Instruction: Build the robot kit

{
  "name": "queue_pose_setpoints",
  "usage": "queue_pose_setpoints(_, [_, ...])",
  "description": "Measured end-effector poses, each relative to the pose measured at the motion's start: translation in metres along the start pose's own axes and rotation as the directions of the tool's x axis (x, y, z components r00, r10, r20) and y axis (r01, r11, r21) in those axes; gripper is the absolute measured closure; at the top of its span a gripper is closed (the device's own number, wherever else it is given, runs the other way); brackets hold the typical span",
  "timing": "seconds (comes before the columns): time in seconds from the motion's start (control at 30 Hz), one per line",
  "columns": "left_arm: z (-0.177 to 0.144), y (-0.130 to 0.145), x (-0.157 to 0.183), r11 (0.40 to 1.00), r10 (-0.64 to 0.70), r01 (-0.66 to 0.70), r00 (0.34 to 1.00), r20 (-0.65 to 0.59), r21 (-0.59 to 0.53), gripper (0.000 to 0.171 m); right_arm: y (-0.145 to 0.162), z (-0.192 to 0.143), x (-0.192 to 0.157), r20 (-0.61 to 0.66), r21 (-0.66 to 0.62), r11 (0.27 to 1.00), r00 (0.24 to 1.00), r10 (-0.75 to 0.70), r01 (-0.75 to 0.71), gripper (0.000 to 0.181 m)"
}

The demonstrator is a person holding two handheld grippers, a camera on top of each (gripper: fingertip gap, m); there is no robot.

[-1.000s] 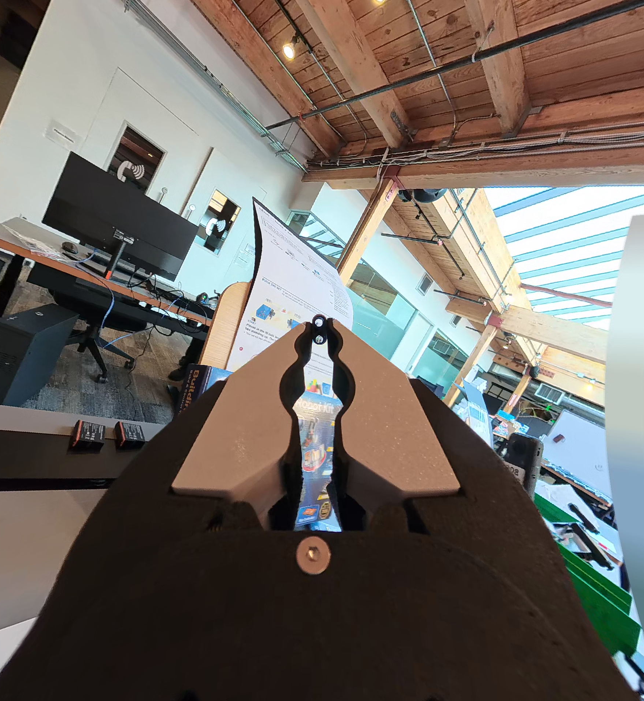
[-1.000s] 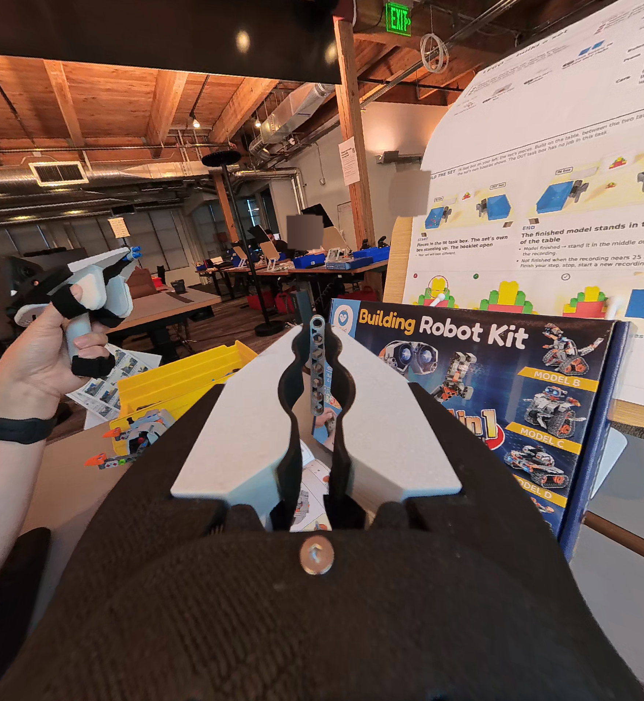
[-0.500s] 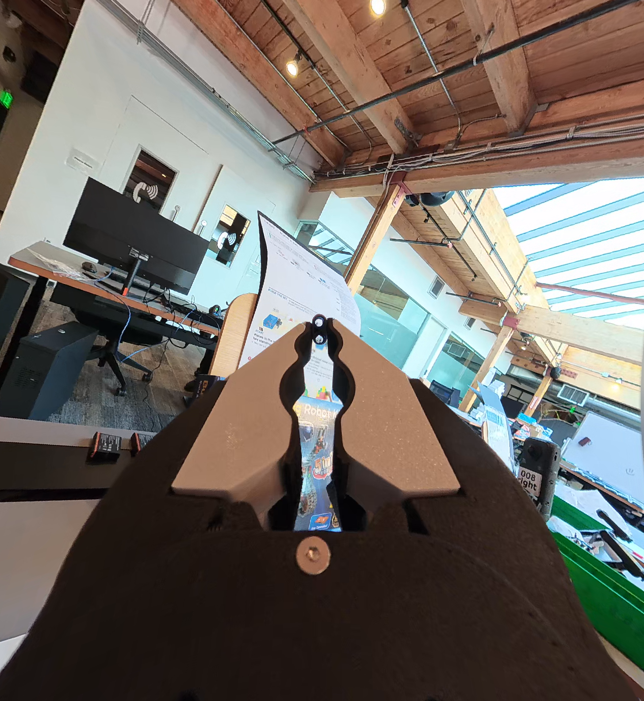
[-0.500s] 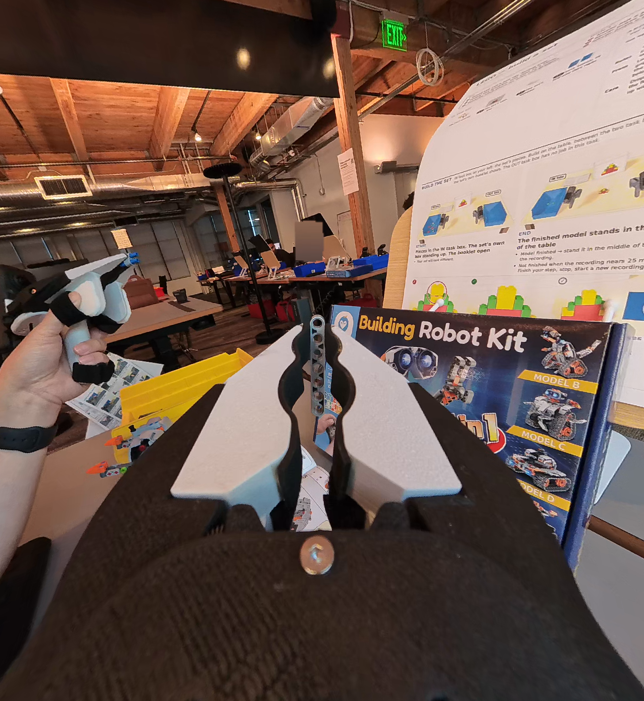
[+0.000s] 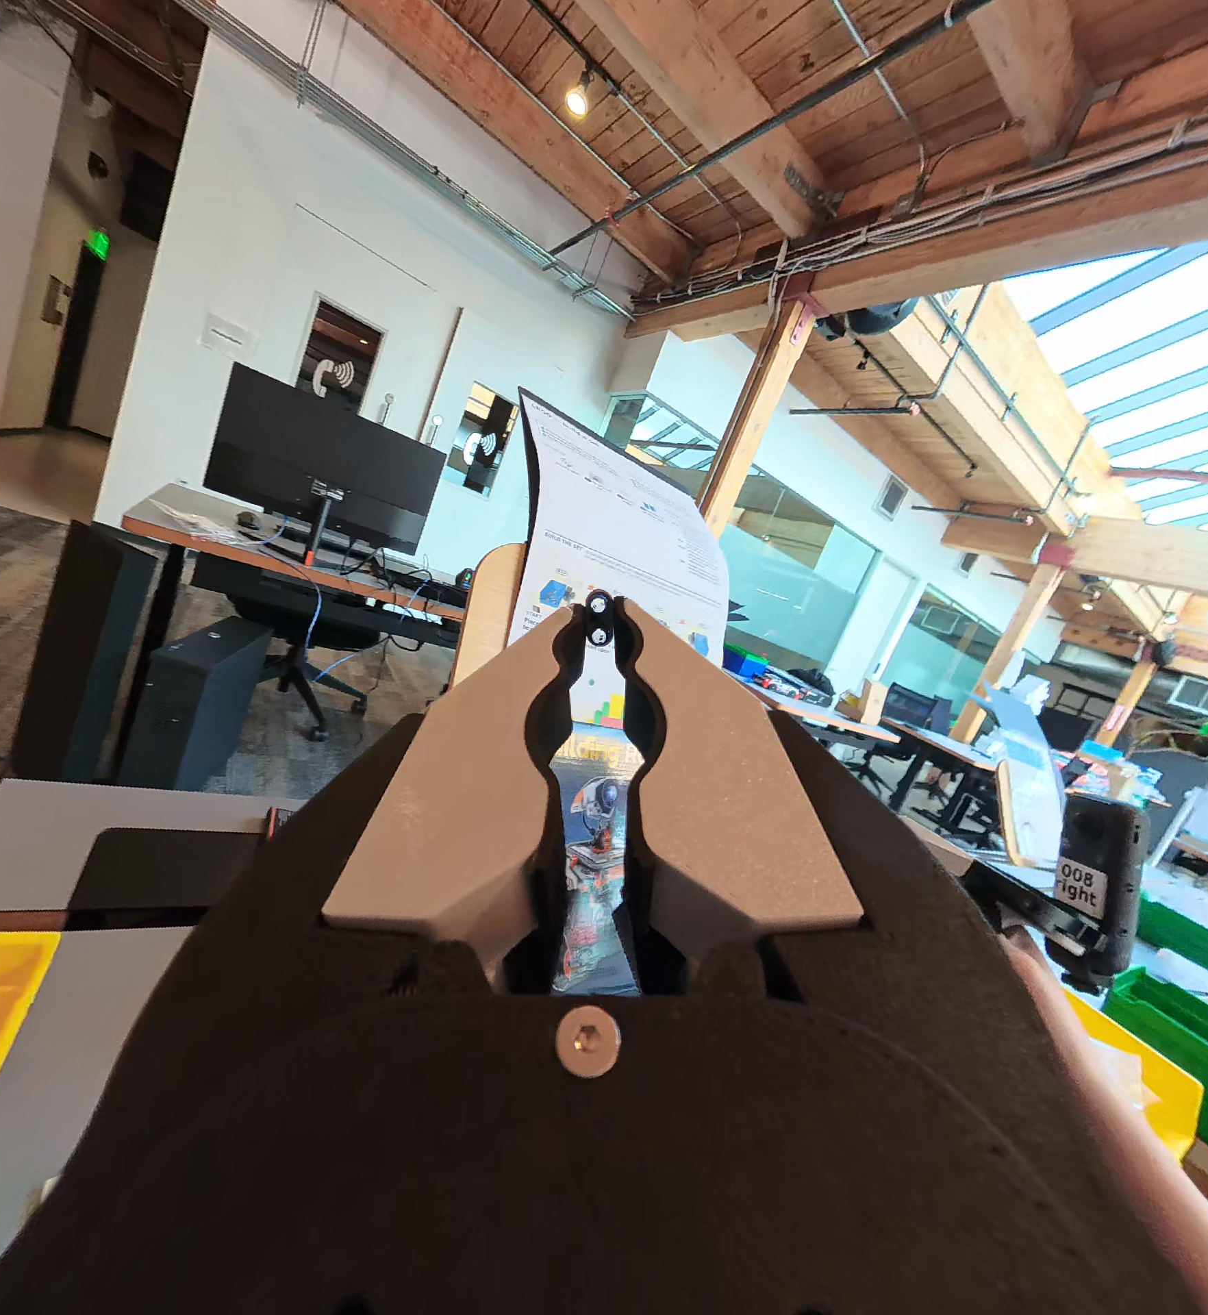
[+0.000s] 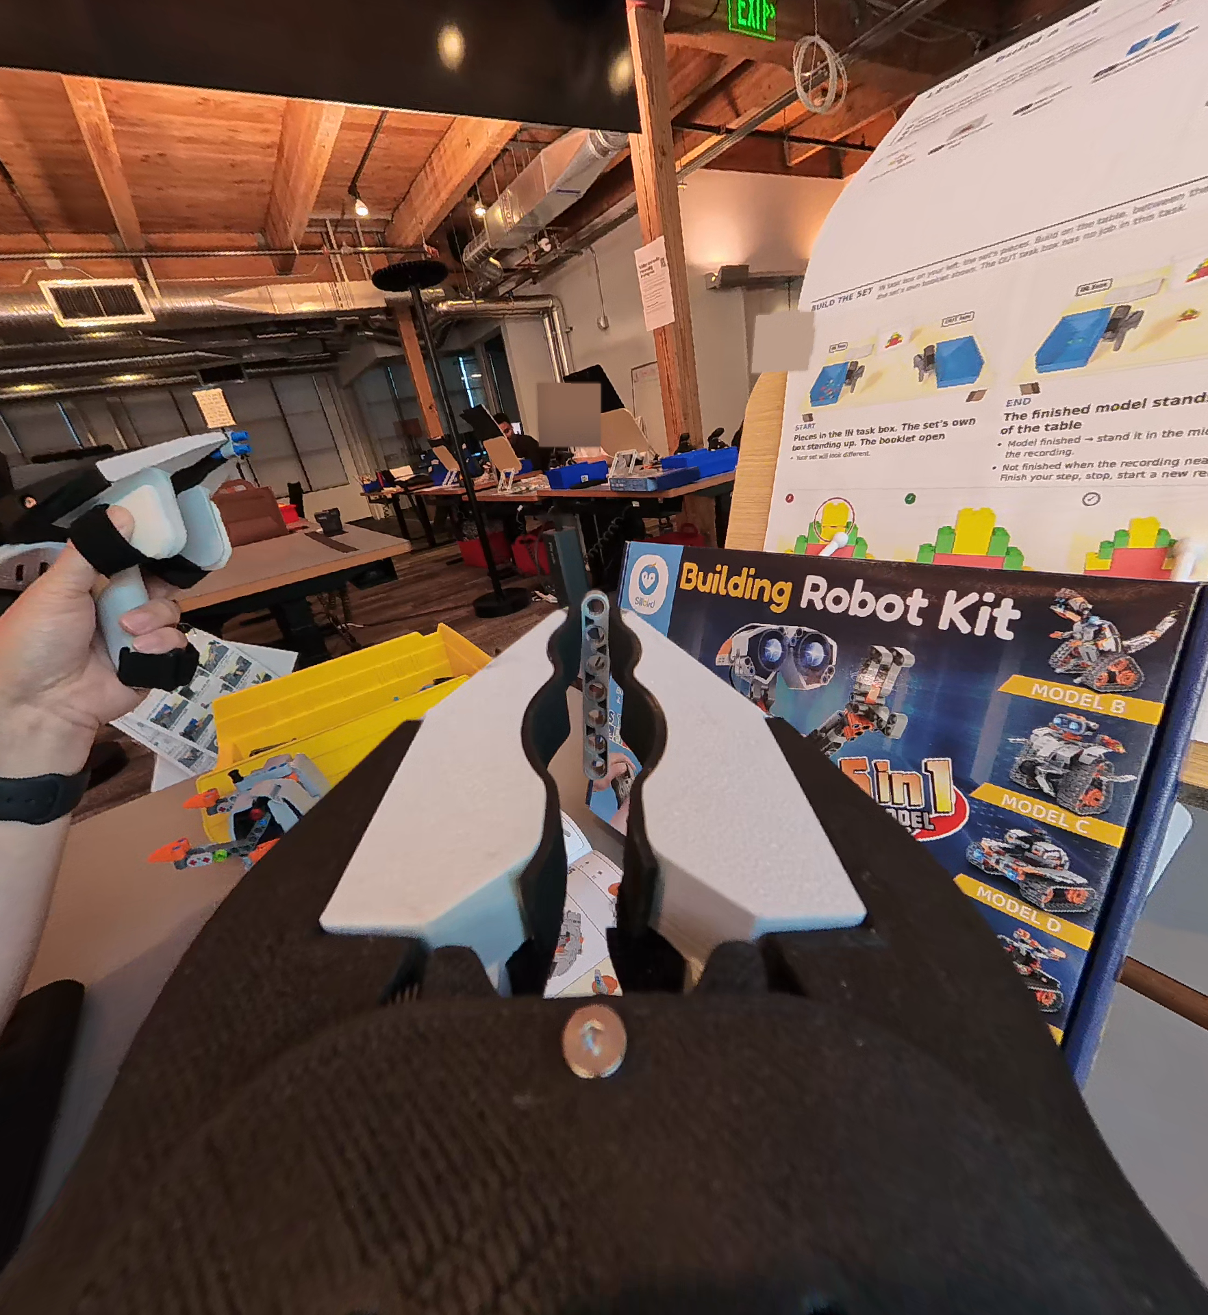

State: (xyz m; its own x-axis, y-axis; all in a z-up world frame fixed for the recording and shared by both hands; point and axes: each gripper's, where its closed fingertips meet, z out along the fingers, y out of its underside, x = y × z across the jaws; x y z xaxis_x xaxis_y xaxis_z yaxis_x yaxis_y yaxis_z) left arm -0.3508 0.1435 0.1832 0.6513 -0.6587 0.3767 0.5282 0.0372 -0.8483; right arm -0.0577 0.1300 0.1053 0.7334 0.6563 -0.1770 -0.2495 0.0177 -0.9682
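Two grippers, each pinching a small toy piece.

The right gripper (image 6: 597, 626) has its jaws clenched on a gray strip with holes (image 6: 595, 694), held upright in front of the blue kit box (image 6: 943, 747). The left gripper (image 5: 600, 612) has its jaws clenched on a tiny black piece (image 5: 598, 616). A yellow bin (image 6: 345, 701) sits on the desk (image 6: 110, 896), left of the box.

The left hand-held gripper (image 5: 600, 618) hides most of the kit box (image 5: 595, 840), seen only through the gap between its fingers. The instruction sheet (image 6: 1056, 299) runs off the right wrist view's edge. The yellow bin (image 6: 345, 704) contents are too small to tell.
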Motion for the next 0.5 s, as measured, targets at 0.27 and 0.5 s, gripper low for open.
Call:
queue_pose_setpoints(0.27, [-0.001,-0.0024,-0.001,1.0,-0.005,0.005,1.0,0.002,0.011,0.166,-0.0014,-0.0008,0.0006,-0.017,0.004,1.0,1.0,-0.024,0.024,0.176])
queue_pose_setpoints(0.5, [-0.0017,-0.0042,-0.0003,1.0,-0.01,0.01,1.0,-0.002,0.019,0.166,-0.0038,-0.0021,0.0015,-0.024,0.016,0.999,0.999,-0.028,0.028,0.176])
